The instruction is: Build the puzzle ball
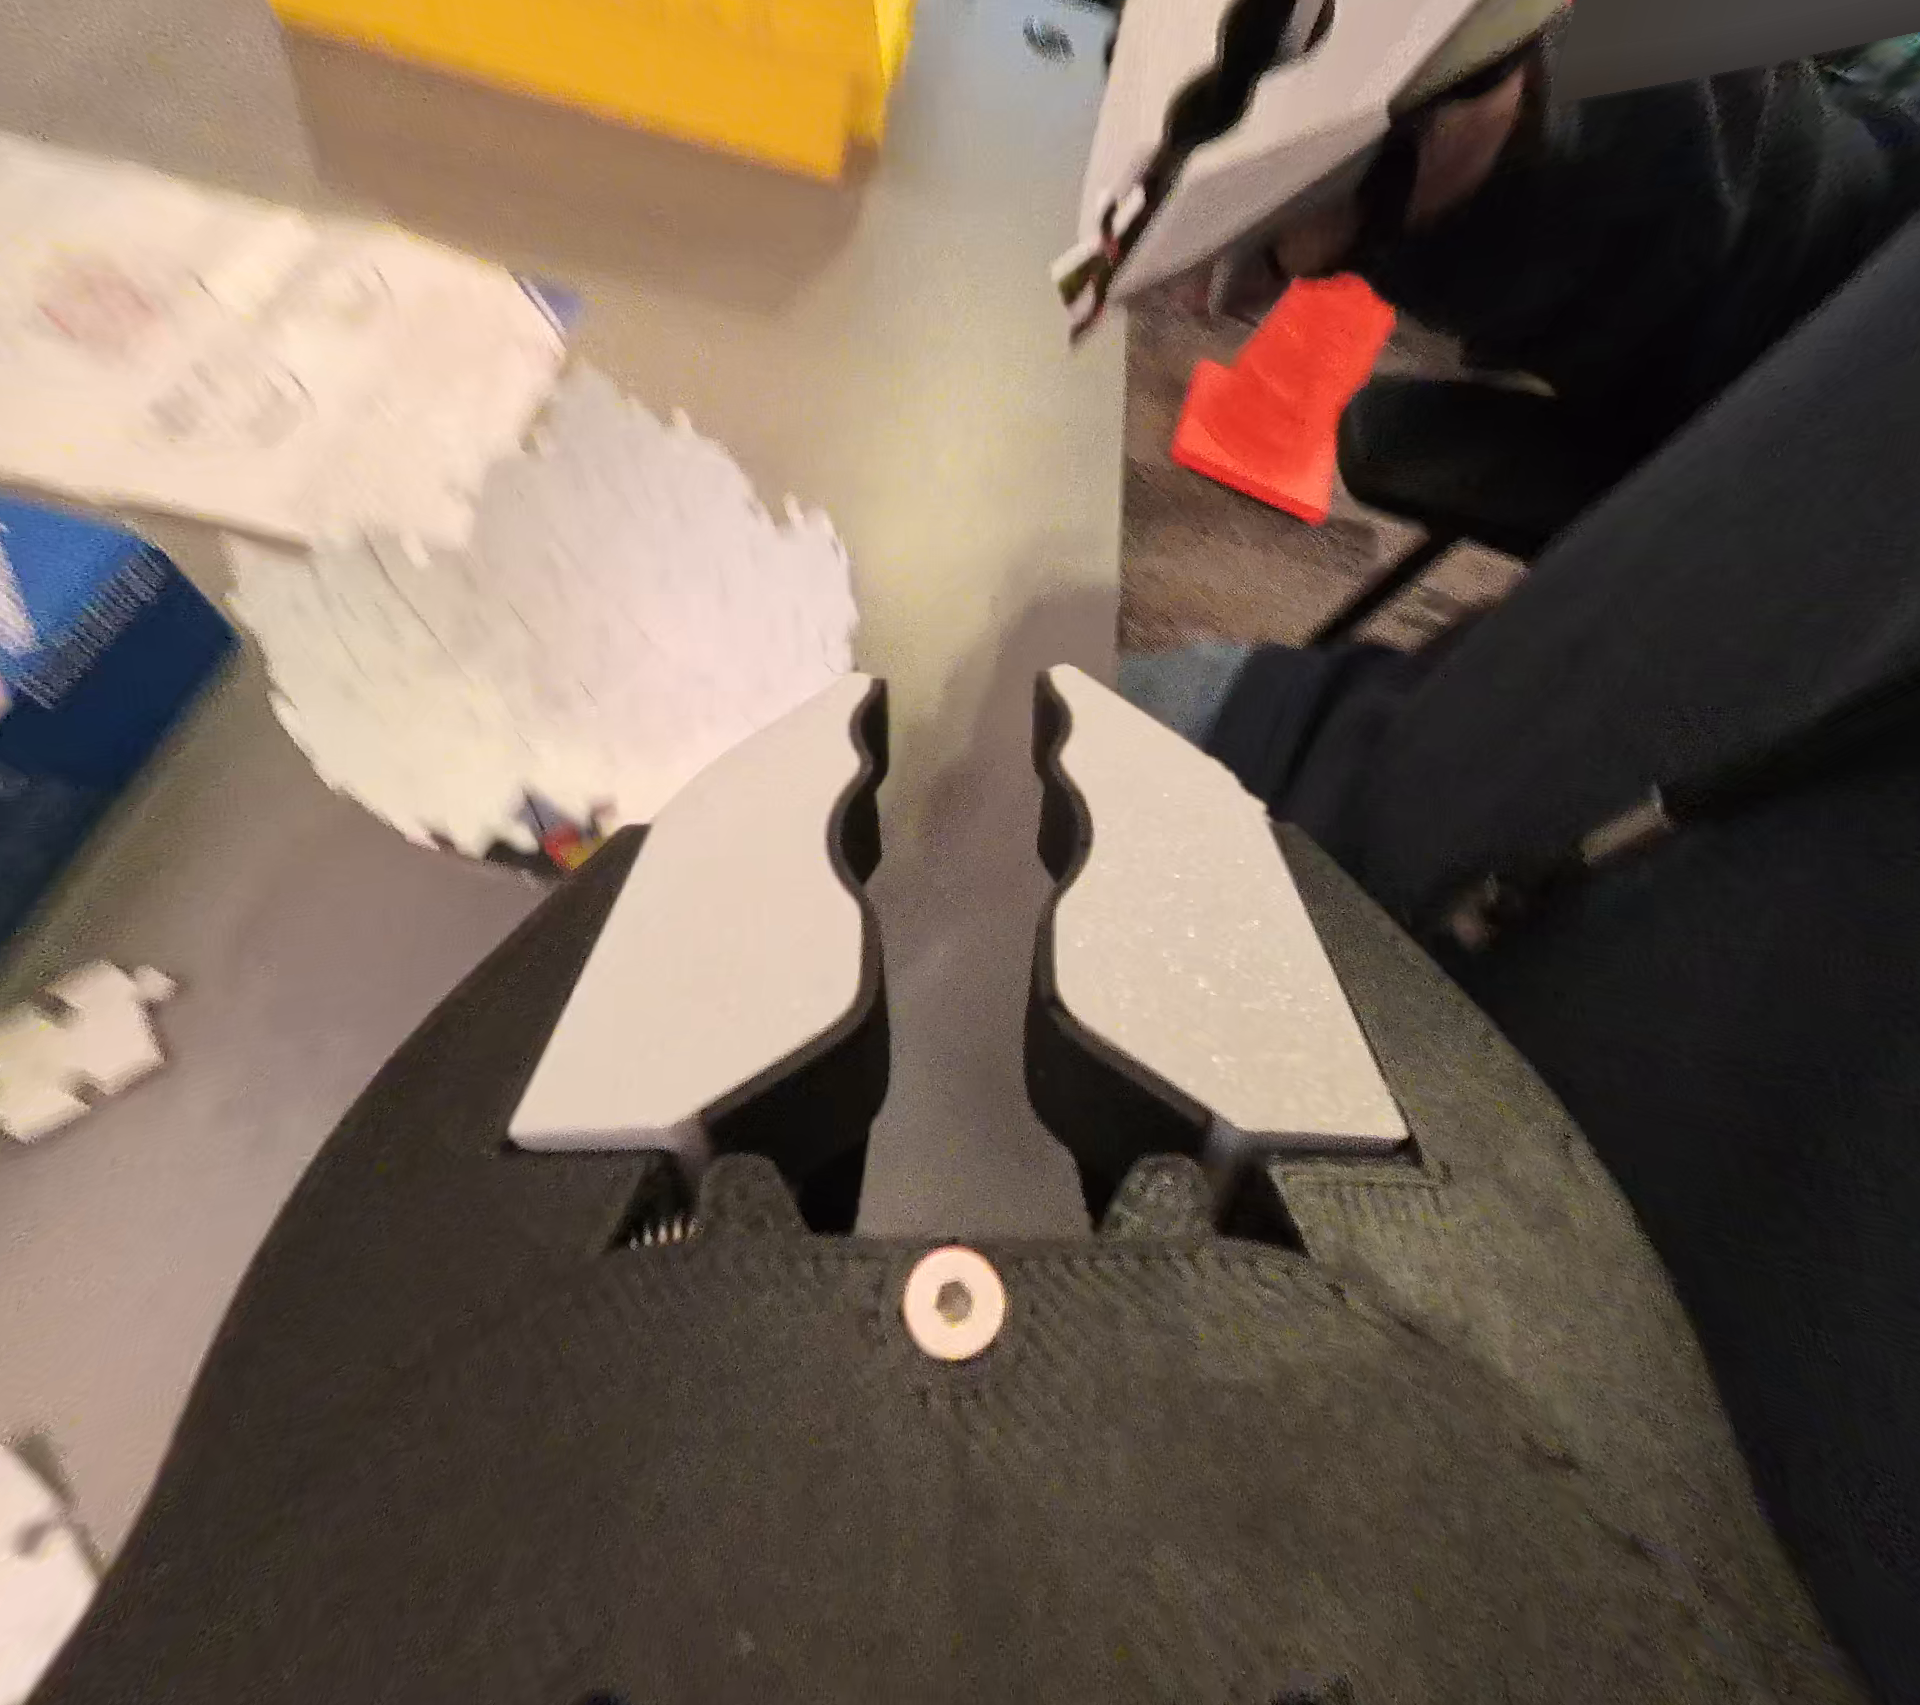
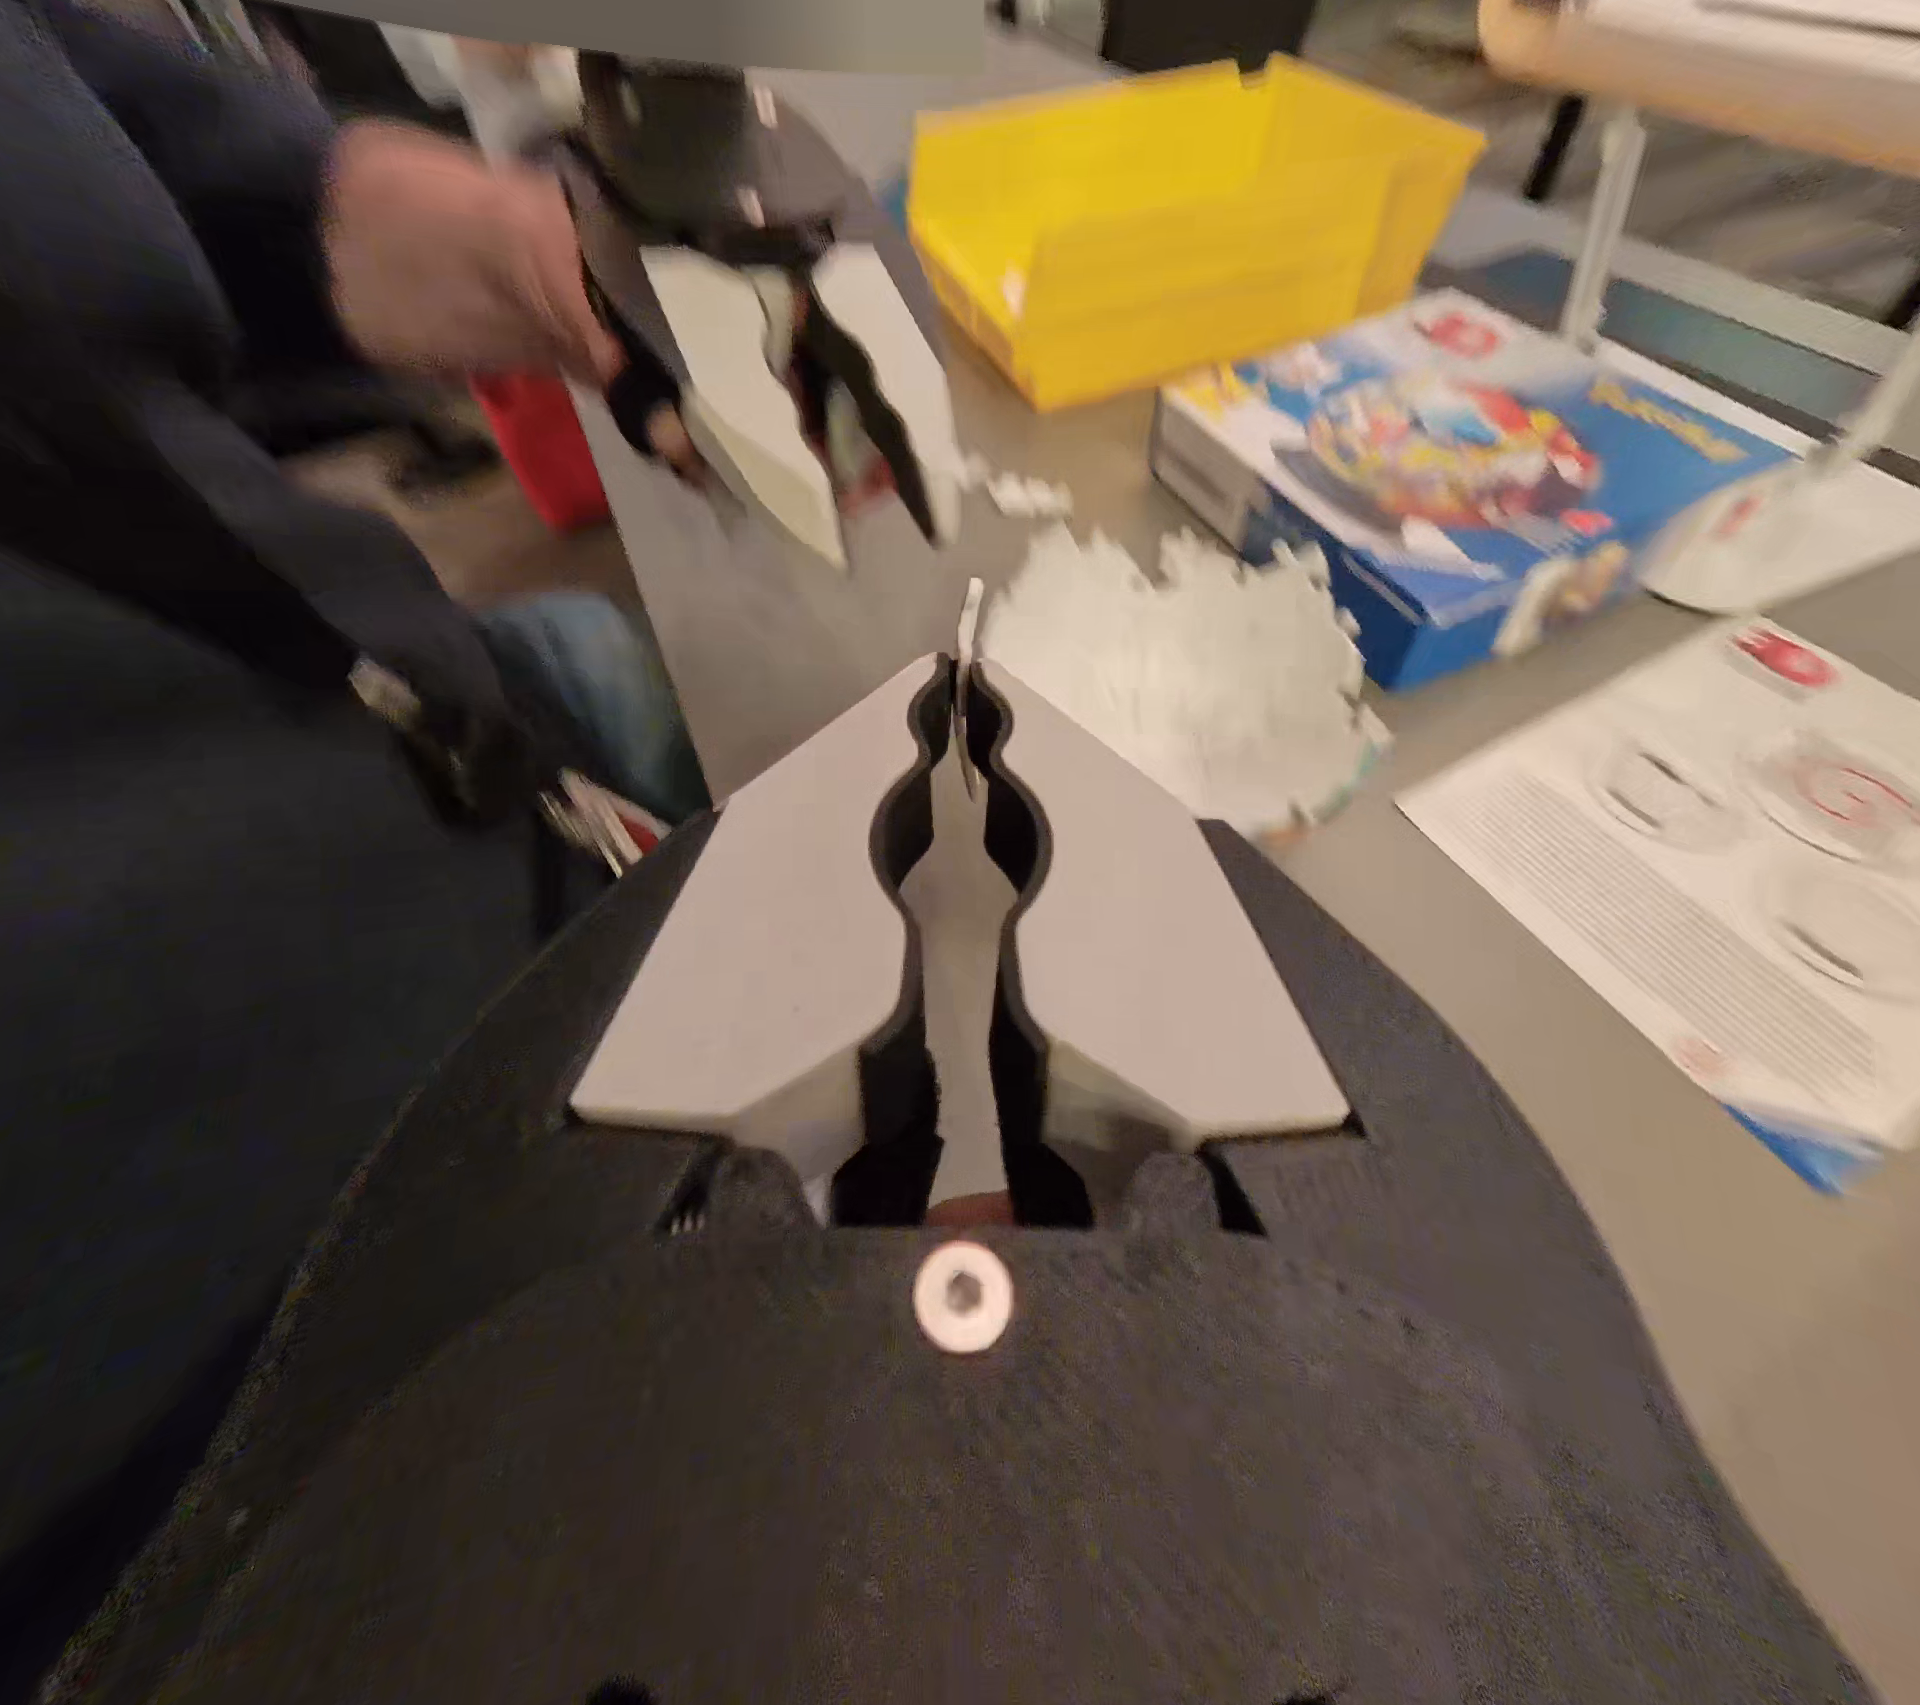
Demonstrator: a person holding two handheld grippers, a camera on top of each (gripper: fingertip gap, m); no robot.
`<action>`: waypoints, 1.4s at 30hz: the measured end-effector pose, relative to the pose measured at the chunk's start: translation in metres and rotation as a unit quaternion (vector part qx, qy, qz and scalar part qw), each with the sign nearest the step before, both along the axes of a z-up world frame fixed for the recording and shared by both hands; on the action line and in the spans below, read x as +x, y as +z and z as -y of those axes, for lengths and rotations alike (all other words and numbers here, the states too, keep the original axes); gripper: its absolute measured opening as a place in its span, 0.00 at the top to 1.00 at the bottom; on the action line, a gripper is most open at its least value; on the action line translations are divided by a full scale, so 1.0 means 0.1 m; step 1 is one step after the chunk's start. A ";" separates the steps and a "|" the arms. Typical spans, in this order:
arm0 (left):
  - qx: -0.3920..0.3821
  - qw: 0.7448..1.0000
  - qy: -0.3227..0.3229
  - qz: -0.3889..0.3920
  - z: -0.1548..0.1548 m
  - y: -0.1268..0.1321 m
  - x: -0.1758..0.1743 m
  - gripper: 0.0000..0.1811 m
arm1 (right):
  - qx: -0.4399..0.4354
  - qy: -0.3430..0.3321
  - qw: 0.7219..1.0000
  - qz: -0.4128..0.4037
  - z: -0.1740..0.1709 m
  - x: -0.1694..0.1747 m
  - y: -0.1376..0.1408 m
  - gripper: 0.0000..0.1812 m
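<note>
Grey table (image 2: 1475,1084), half-built white puzzle ball (image 2: 1174,689)

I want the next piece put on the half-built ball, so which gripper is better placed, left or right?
Right, probably. The right gripper is already shut on a puzzle piece and sits close to the half-built ball. The left gripper is open and empty.

Matt grey fingers (image 1: 727,907) sit in rough black printed plastic; the yellow bin (image 2: 1195,232) looks smooth plastic.
</note>
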State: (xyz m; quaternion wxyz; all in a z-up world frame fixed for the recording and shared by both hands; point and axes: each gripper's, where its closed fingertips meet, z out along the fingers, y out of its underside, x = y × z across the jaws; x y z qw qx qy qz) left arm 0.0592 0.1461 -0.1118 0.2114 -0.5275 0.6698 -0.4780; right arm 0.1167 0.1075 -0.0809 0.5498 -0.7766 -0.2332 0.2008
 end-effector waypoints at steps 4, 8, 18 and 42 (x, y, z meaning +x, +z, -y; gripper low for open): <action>0.024 0.995 0.006 0.095 0.15 0.37 0.34 0.79 | 0.017 0.022 0.972 -0.233 -0.21 -0.16 0.43 1.00; -0.059 0.985 0.006 0.161 0.26 0.67 0.49 0.89 | 0.010 0.033 0.931 -0.363 -0.31 -0.17 0.55 1.00; -0.076 0.980 0.007 0.181 0.26 0.68 0.46 0.99 | -0.005 0.036 0.917 -0.397 -0.32 -0.20 0.51 0.95; 0.687 0.690 -0.065 0.219 -0.18 0.31 0.65 0.99 | -0.186 -0.144 0.861 -0.452 -0.50 -0.02 0.07 0.92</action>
